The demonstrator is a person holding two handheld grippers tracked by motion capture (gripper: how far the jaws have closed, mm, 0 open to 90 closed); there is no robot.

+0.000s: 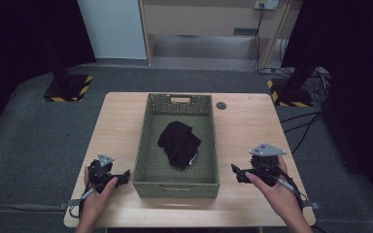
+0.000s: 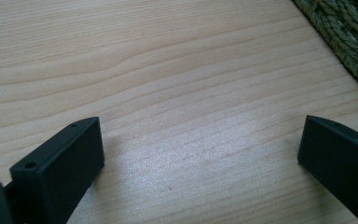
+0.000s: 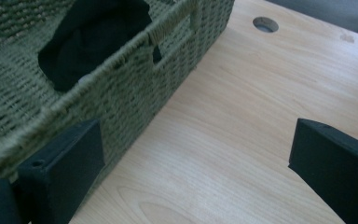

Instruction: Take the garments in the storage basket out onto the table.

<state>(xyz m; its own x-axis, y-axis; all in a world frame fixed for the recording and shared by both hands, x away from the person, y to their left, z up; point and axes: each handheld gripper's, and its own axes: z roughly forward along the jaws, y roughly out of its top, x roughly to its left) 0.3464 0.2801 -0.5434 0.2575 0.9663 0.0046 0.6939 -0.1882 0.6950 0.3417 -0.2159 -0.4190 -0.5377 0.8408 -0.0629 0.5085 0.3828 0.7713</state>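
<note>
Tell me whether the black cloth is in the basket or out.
In. The cloth lies bunched on the basket floor, inside its walls.

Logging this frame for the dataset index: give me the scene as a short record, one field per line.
surface: light wooden table
container: green woven basket, mid-table, long side running away from the person
contents: crumpled black cloth lying inside the basket
left gripper: open, holding nothing, over bare wood just left of the basket's near corner
right gripper: open, holding nothing, right of the basket's near end, aimed toward it
contact: neither gripper's fingers touch the cloth
other: small round hole in the tabletop beyond the basket's far right corner
</note>
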